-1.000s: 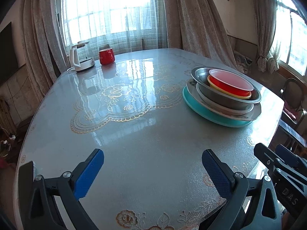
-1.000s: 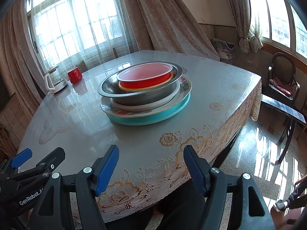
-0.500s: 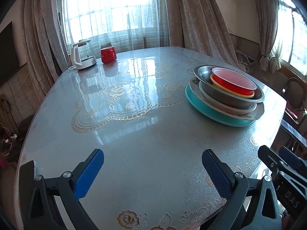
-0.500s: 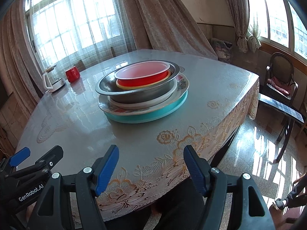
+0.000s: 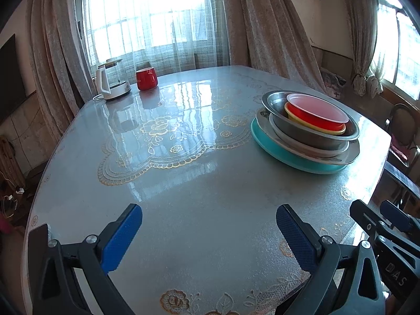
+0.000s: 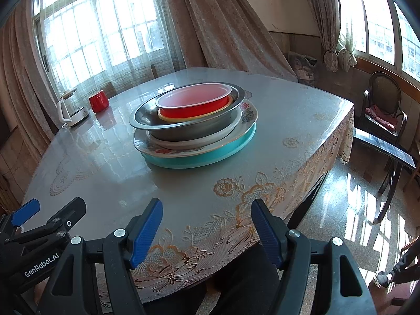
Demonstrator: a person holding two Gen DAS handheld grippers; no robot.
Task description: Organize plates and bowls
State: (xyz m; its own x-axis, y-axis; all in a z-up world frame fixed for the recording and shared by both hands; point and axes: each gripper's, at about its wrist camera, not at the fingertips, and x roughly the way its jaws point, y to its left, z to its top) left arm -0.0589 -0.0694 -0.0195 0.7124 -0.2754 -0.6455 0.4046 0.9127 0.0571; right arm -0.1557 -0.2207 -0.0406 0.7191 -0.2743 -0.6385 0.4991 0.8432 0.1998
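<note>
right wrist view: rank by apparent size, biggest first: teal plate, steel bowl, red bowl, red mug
1. teal plate, bottom of the stack, widest.
2. steel bowl, rim slightly narrower.
3. red bowl, nested inside the steel one.
4. red mug, smallest, though it stands farther from the camera, so it may look smaller than it is.

Both the left gripper (image 5: 208, 233) and the right gripper (image 6: 206, 225) have black frames, silver screws behind the jaws and textured blue pads (image 6: 147, 232); white "GenRobot.AI" lettering marks the left one.
</note>
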